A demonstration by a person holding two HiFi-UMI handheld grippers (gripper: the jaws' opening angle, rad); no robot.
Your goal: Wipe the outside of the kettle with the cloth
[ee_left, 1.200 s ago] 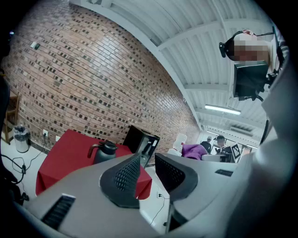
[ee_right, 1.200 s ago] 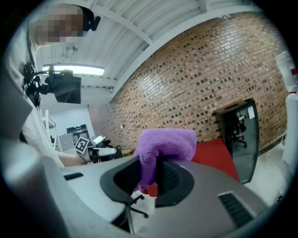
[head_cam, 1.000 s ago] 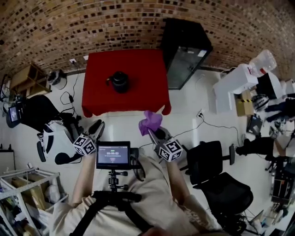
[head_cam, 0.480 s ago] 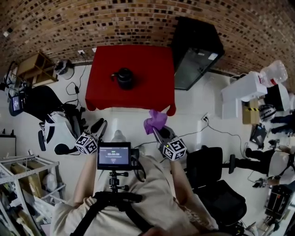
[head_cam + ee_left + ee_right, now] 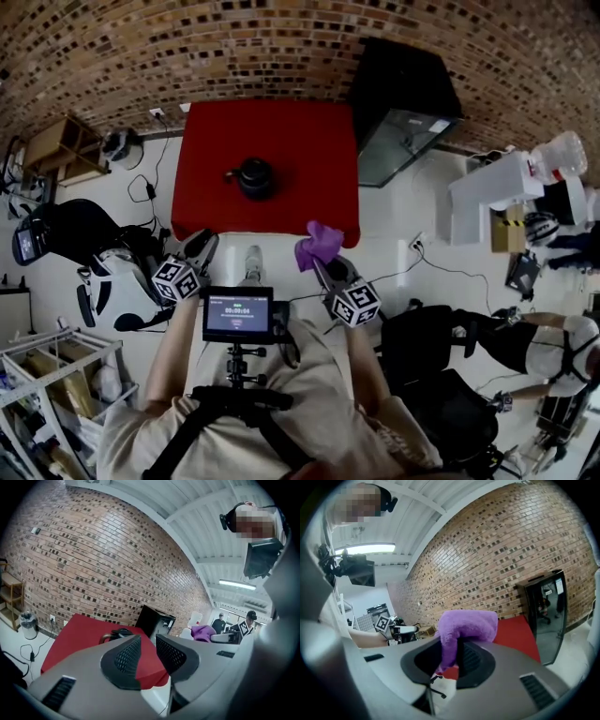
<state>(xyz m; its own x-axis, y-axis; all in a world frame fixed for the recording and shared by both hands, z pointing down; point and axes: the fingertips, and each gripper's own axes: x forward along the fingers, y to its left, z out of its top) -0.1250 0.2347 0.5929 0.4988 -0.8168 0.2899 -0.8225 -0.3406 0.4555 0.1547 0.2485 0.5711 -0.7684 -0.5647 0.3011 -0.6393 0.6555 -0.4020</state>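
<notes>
A dark kettle stands near the middle of a red table; it also shows in the left gripper view, kettle on the red table. My right gripper is shut on a purple cloth and hovers over the floor just short of the table's near edge. In the right gripper view the cloth bunches up between the pads of the right gripper. My left gripper is shut and holds nothing, near the table's front left corner; its jaws point toward the kettle.
A black cabinet with a glass door stands right of the table. A black office chair is at my right, white and black equipment at my left, a wooden shelf beyond it. Cables lie on the white floor.
Both grippers have moved forward toward the table, and the table and kettle now sit nearer in the head view. The cloth stays in the right gripper's grip.
</notes>
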